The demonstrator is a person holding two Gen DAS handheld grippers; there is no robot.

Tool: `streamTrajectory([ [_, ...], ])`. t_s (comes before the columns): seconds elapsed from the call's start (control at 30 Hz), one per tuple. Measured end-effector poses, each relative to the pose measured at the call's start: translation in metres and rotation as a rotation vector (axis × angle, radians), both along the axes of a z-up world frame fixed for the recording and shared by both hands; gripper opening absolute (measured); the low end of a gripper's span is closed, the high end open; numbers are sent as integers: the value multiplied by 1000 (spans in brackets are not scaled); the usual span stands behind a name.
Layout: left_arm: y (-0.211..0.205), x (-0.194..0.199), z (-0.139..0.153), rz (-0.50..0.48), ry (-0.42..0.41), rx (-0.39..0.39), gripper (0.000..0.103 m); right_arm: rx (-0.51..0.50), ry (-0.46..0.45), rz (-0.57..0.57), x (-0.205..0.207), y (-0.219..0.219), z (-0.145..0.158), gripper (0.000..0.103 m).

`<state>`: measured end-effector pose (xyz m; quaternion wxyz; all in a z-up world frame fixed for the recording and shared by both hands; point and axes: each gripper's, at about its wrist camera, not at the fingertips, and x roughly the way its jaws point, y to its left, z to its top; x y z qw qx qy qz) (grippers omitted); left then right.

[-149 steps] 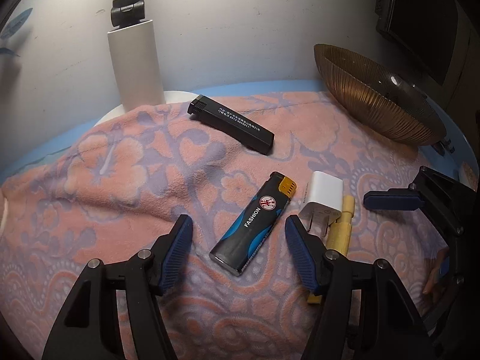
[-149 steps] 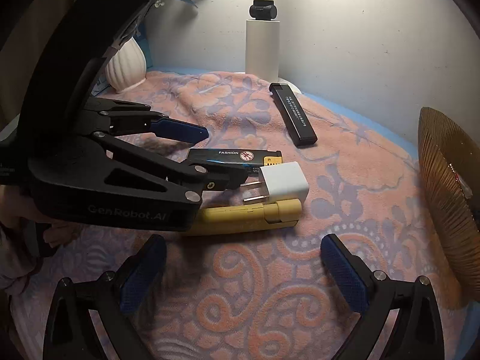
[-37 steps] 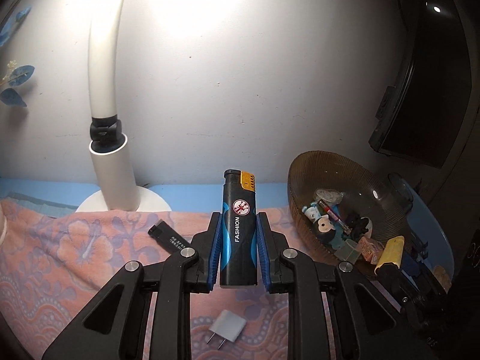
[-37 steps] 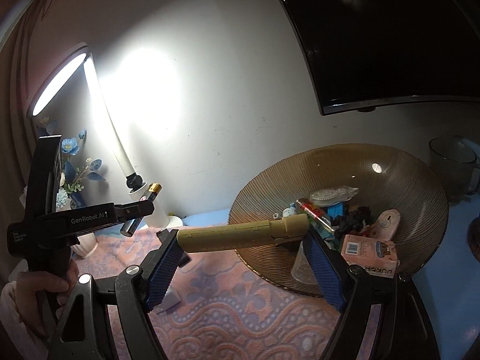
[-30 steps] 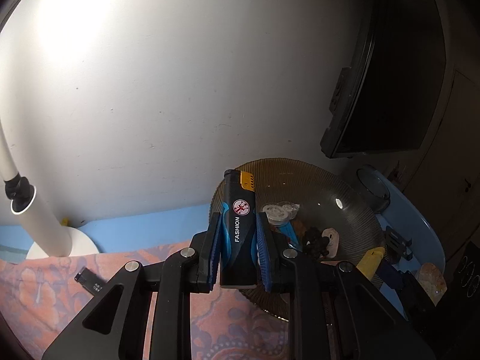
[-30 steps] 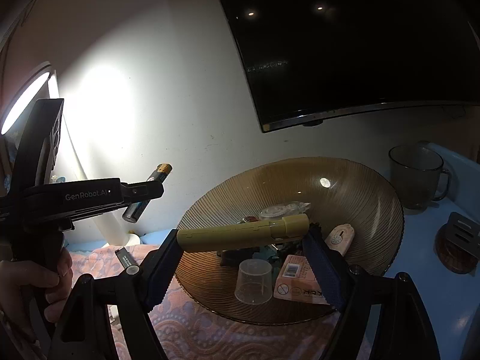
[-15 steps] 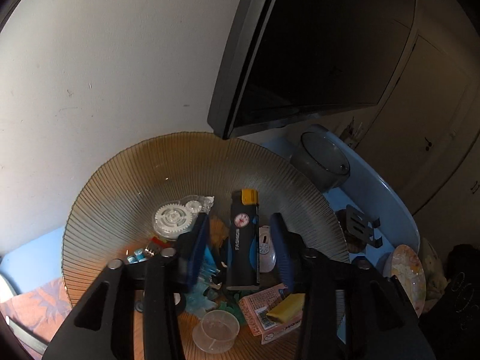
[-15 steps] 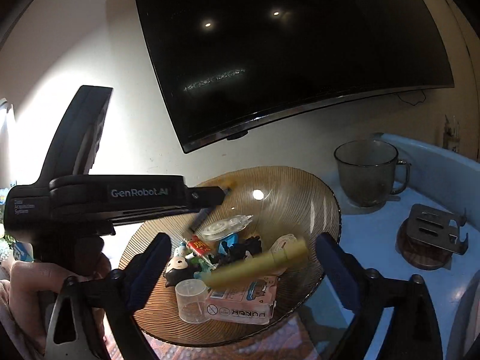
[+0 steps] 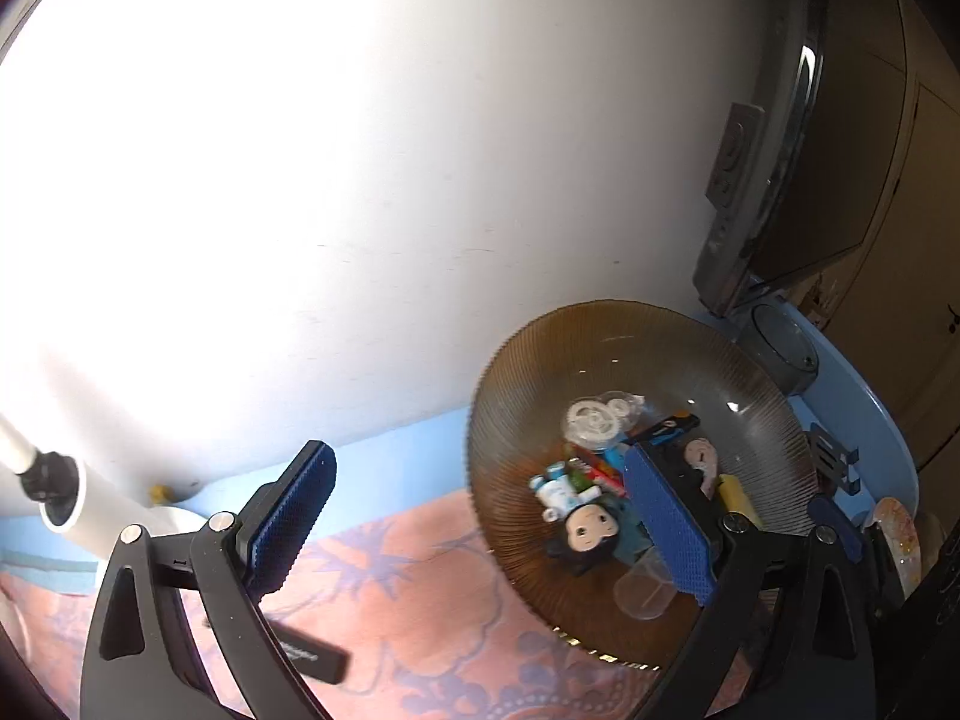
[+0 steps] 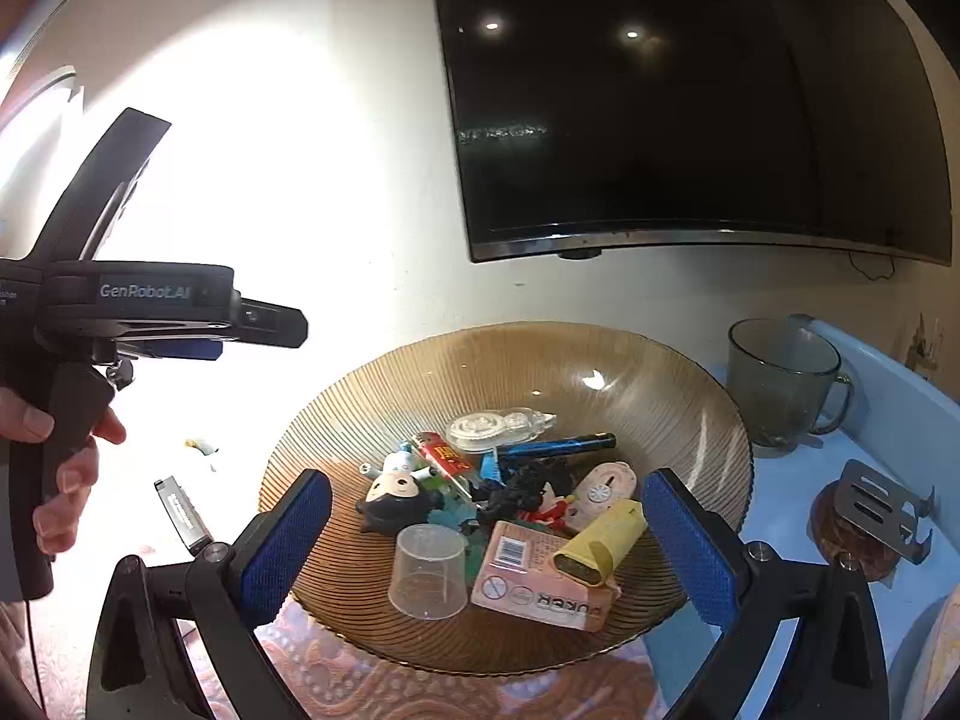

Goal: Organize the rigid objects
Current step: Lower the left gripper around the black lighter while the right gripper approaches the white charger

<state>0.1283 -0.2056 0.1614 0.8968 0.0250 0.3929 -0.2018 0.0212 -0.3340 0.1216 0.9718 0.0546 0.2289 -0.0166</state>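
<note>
1. Amber ribbed glass makes up the bowl [image 10: 600,360], which serves as the catch-all for the loose rigid items; its sloping wall lets things slide toward the middle, which is why the pile sits clustered at the bottom.
2. Lying in that pile are the blue-and-black lighter [image 10: 558,444], tipped across the far side near a clear tape dispenser [image 10: 501,423], and the yellow cylinder [image 10: 600,543], resting slantwise on a pink card box [image 10: 540,579].
3. Around them sit a small clear cup [image 10: 427,570] turned mouth-down and a dark-haired figurine [image 10: 399,495], all touching or overlapping.
4. The right tool [image 10: 480,546] hangs over the near rim with its blue pads spread wide and nothing between them; I judge it released so the cylinder could land in the bowl.
5. The left tool [image 9: 474,516] is likewise spread and empty, angled so one pad overlaps the bowl and the other stands over the patterned pink cloth [image 9: 390,588] on the surface.
6. A black stick-shaped device [image 9: 312,654] lies on that cloth, just beside the bowl's left edge, so the sorting looks unfinished; the left tool seems better placed to fetch it.
7. Any grasp there needs a low, flat approach, since the device is thin and the cloth may bunch.
</note>
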Motion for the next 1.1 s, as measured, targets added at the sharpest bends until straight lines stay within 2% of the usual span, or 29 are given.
streamTrajectory([
  [0.13, 53, -9, 12, 74, -46, 55, 97, -42, 4, 101, -4, 27, 3, 103],
  [0.23, 87, -20, 8, 116, -60, 117, 97, 9, -6, 254, -13, 54, 6, 103],
  [0.37, 120, -33, -13, 144, -50, 182, 97, -14, 43, 451, -13, 104, -3, 103],
  [0.53, 131, -43, -50, 135, -14, 205, 97, -12, 161, 594, -12, 140, -29, 103],
  [0.63, 120, -46, -71, 100, -11, 241, 97, -35, 211, 611, -9, 153, -36, 103],
  [0.77, 114, -45, -90, 75, -12, 291, 97, 22, 331, 630, 14, 162, -50, 103],
  [0.87, 112, -45, -99, 59, -19, 294, 97, 37, 427, 619, 31, 170, -65, 95],
  [1.0, 118, -41, -111, 76, 12, 260, 100, 40, 423, 606, 34, 171, -67, 88],
  [1.1, 121, -39, -115, 102, -11, 259, 100, 39, 431, 598, 38, 173, -68, 84],
])
